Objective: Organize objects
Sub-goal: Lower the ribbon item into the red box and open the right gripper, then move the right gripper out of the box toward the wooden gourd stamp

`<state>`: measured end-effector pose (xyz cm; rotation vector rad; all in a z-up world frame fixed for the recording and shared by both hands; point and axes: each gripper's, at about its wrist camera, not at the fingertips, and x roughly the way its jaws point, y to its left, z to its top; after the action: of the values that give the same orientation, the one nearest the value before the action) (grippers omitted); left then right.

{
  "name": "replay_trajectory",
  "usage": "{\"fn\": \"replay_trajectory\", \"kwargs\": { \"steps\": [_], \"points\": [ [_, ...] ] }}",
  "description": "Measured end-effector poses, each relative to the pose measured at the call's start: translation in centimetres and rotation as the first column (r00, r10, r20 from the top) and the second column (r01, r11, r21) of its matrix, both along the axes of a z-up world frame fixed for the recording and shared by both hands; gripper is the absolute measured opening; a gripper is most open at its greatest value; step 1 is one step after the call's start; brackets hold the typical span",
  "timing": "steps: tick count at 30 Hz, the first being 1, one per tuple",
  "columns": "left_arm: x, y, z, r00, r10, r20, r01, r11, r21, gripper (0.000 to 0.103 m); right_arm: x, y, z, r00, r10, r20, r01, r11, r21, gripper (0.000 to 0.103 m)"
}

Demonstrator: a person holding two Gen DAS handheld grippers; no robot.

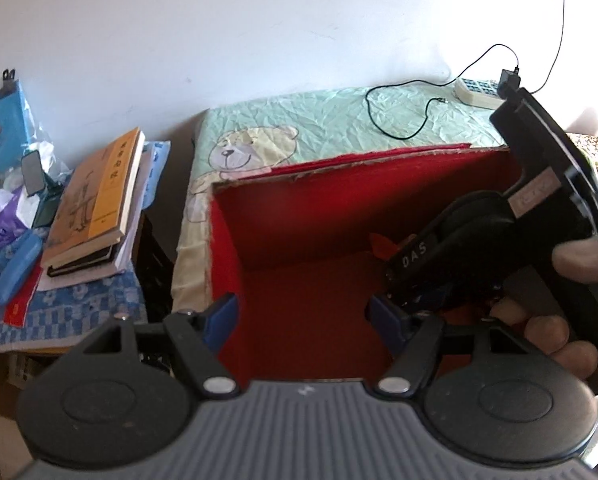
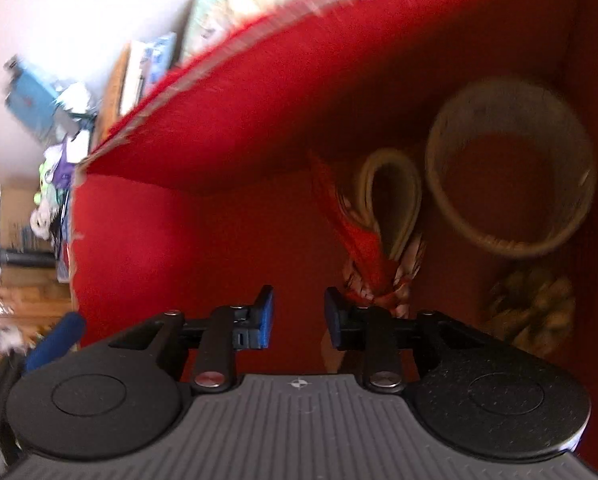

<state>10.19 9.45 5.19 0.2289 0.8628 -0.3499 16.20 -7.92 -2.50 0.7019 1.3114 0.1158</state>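
The box is red inside, its torn rim pale. The cloth behind it is mint green with a cream bear. The top book is tan and orange. A checked blue-and-white cloth lies under the books. Inside the box, the ring is beige, the feathers red and white

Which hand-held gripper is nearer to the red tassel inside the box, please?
Right. The right hand-held gripper reaches down inside the red box, beside the red tassel; the left hand-held gripper hangs above the box's near side.
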Motion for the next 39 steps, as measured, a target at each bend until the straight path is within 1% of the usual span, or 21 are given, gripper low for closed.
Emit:
{"fn": "replay_trajectory", "kwargs": {
  "steps": [2, 4, 8, 11, 13, 14, 16, 18, 20, 22, 25, 28, 30, 31, 32, 34, 36, 39],
  "points": [
    [0.1, 0.1, -0.1, 1.0, 0.003, -0.01, -0.003, 1.0, -0.004, 0.074, 0.1, 0.0, -0.1, 1.0, 0.0, -0.01, 0.0, 1.0, 0.01, 0.032],
    [0.2, 0.0, -0.2, 1.0, 0.005, -0.015, -0.005, 1.0, -0.002, 0.074, 0.1, 0.2, 0.0, 1.0, 0.022, -0.017, -0.022, 1.0, -0.015, 0.032],
    [0.3, -0.1, -0.2, 1.0, -0.002, -0.014, 0.002, 1.0, -0.009, 0.076, -0.5, 1.0, 0.6, 0.997, 0.083, -0.004, -0.083, 0.993, -0.087, 0.031],
    [0.3, -0.4, -0.2, 1.0, -0.009, -0.015, 0.009, 1.0, -0.011, 0.077, -1.3, 0.8, 1.2, 0.993, 0.113, 0.013, -0.111, 0.985, -0.135, 0.031],
    [0.3, -0.6, -0.3, 1.0, -0.014, -0.02, 0.014, 1.0, -0.013, 0.077, -1.9, 0.4, 1.7, 0.994, 0.107, 0.022, -0.1, 0.973, -0.208, 0.031],
    [0.2, -0.7, -0.3, 1.0, -0.015, -0.023, 0.015, 1.0, -0.014, 0.077, -2.2, 0.3, 1.9, 0.993, 0.112, 0.033, -0.101, 0.968, -0.229, 0.032],
    [0.2, -0.8, -0.4, 0.999, -0.017, -0.03, 0.016, 1.0, -0.018, 0.077, -2.8, 0.1, 1.9, 0.989, 0.138, 0.049, -0.125, 0.971, -0.205, 0.033],
    [0.1, -1.1, -0.4, 0.999, -0.016, -0.035, 0.015, 1.0, -0.015, 0.078, -3.7, -0.1, 2.0, 0.987, 0.143, 0.07, -0.127, 0.973, -0.194, 0.033],
    [0.1, -1.2, -0.5, 0.999, -0.012, -0.038, 0.012, 1.0, -0.013, 0.078, -4.7, 0.0, 2.6, 0.981, 0.147, 0.125, -0.119, 0.971, -0.206, 0.034],
    [-0.1, -1.2, -0.4, 0.999, -0.005, -0.039, 0.004, 1.0, -0.011, 0.078, -6.0, 0.2, 3.3, 0.973, 0.151, 0.176, -0.106, 0.964, -0.242, 0.034],
    [-0.4, -1.3, -0.2, 0.999, 0.01, -0.039, -0.01, 1.0, -0.009, 0.078, -8.6, 0.6, 4.6, 0.945, 0.162, 0.284, -0.072, 0.951, -0.301, 0.034],
    [-0.9, -1.6, 0.0, 0.999, 0.025, -0.036, -0.025, 1.0, -0.004, 0.078, -11.4, 0.7, 5.8, 0.906, 0.157, 0.394, -0.028, 0.95, -0.312, 0.035],
    [-1.3, -2.0, 0.3, 0.999, 0.036, -0.027, -0.036, 0.999, 0.001, 0.077, -13.2, 0.9, 6.5, 0.873, 0.161, 0.461, 0.002, 0.943, -0.333, 0.038],
    [-1.5, -2.1, 0.4, 0.999, 0.042, -0.021, -0.042, 0.999, 0.003, 0.078, -13.0, 0.9, 6.9, 0.857, 0.173, 0.486, 0.013, 0.935, -0.355, 0.041],
    [-1.8, -2.3, 0.7, 0.999, 0.048, -0.014, -0.048, 0.999, 0.004, 0.078, -13.6, 0.0, 7.4, 0.841, 0.185, 0.508, 0.028, 0.924, -0.382, 0.042],
    [-2.3, -2.6, 1.0, 0.998, 0.059, -0.006, -0.059, 0.998, 0.004, 0.079, -14.2, -0.4, 7.6, 0.82, 0.204, 0.536, 0.046, 0.909, -0.415, 0.042],
    [-2.9, -3.0, 1.4, 0.997, 0.074, 0.005, -0.074, 0.997, 0.005, 0.081, -15.0, -0.9, 7.9, 0.808, 0.188, 0.558, 0.065, 0.913, -0.402, 0.042],
    [-3.9, -3.8, 1.8, 0.996, 0.093, 0.016, -0.093, 0.996, 0.011, 0.083, -14.3, -1.4, 7.6, 0.801, 0.16, 0.577, 0.085, 0.924, -0.374, 0.042]
  ]
}}
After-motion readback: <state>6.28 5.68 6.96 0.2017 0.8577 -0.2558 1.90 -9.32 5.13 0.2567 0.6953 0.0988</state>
